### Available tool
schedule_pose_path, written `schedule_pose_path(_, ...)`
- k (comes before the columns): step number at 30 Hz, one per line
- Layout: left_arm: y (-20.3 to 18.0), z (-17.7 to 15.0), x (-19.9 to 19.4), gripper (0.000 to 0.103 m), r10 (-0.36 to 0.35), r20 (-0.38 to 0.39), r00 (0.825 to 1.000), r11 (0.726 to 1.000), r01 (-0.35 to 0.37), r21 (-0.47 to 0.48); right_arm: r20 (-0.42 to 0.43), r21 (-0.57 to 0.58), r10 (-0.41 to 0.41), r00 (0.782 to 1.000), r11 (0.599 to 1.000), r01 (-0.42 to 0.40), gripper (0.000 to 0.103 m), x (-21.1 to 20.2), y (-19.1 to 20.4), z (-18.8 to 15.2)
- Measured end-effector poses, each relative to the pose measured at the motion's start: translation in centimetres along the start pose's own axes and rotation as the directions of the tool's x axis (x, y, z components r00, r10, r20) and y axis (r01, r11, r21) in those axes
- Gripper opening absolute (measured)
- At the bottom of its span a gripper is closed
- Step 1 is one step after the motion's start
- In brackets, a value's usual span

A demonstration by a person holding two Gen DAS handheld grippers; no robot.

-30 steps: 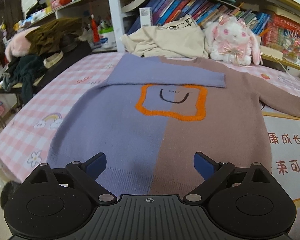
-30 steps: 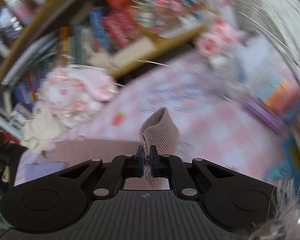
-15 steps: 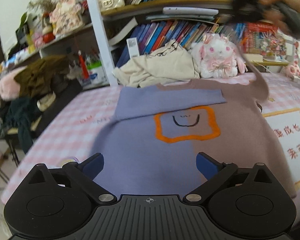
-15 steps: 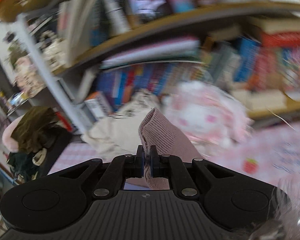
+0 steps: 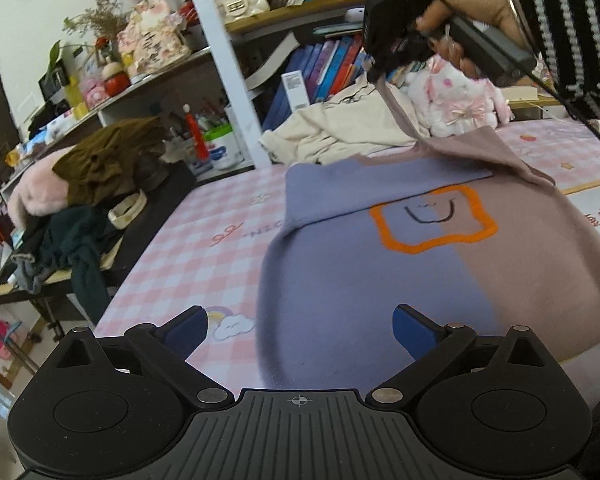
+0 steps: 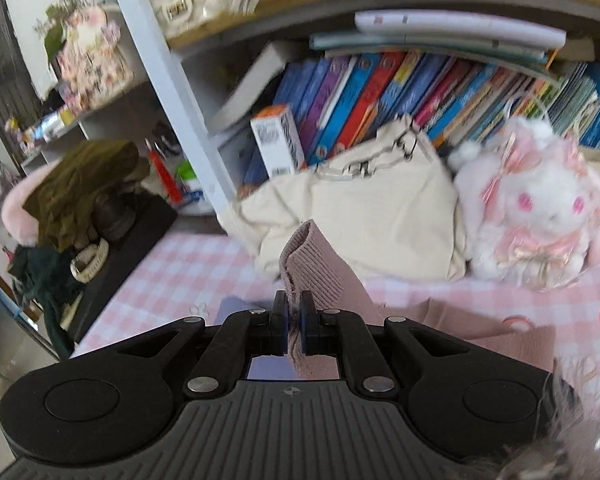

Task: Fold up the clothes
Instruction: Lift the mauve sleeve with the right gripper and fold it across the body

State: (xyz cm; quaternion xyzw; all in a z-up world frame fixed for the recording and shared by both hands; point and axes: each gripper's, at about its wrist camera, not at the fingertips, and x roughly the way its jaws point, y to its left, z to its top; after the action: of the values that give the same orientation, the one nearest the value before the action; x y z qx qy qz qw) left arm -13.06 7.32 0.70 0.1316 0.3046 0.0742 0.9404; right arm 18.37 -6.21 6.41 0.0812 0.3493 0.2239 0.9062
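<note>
My left gripper (image 5: 300, 330) hangs wide open and empty, directly above the near hem of the sweater (image 5: 380, 280). The sweater lies flat on the pink checked worktop (image 5: 188, 248), its long axis running straight ahead from that gripper, hem nearest, collar farthest. Its purple sleeve (image 5: 380, 184) is already folded across the chest, just beyond the orange square.

Ahead and to the right, my right gripper (image 6: 294, 322) is clamped shut on the cuff of the mauve sleeve (image 6: 320, 268), lifted well clear of the worktop. In the left view the sleeve hangs taut from it down to the shoulder. The right hand (image 5: 472, 12) holds its handle tilted downward. I judge the sleeve's landing lies leftward across the chest; the right hand is nearer.
</note>
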Motion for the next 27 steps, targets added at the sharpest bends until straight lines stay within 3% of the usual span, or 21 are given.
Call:
schedule_pose_path(11,1.8,-1.5,-0.7,0.1,-0.008,-0.025,1.0,1.0,0.007,-0.024,-0.093,-0.028,0.002,0.996,1.0,-0.004,0.008,3.2,3.1,-1.7)
schedule_pose_path(14,2.2,-1.9,-0.7,0.1,-0.016,-0.029,0.999,0.999,0.016,-0.028,-0.122,-0.02,0.046,0.992,0.999,-0.049,0.018,3.3,3.4,-2.0)
schedule_pose_path(15,2.4,-2.0,-0.7,0.1,-0.019,-0.031,0.999,0.999,0.018,-0.03,-0.113,-0.021,0.052,0.992,0.998,-0.055,0.038,3.0,3.5,-2.1)
schedule_pose_path(16,2.5,-2.0,-0.7,0.1,-0.02,-0.031,0.999,0.999,0.019,-0.032,-0.104,-0.022,0.057,0.993,0.998,-0.059,0.048,2.7,3.6,-2.2)
schedule_pose_path(22,3.6,-1.8,-0.1,0.1,-0.046,-0.011,0.999,0.998,0.046,-0.037,-0.09,-0.067,0.048,0.995,0.996,-0.054,0.051,-0.5,3.3,-3.3)
schedule_pose_path(27,4.1,-1.6,1.5,0.1,-0.081,-0.015,0.997,0.996,0.081,-0.023,-0.113,-0.077,-0.028,0.993,0.997,0.02,0.059,-4.7,1.4,-6.9)
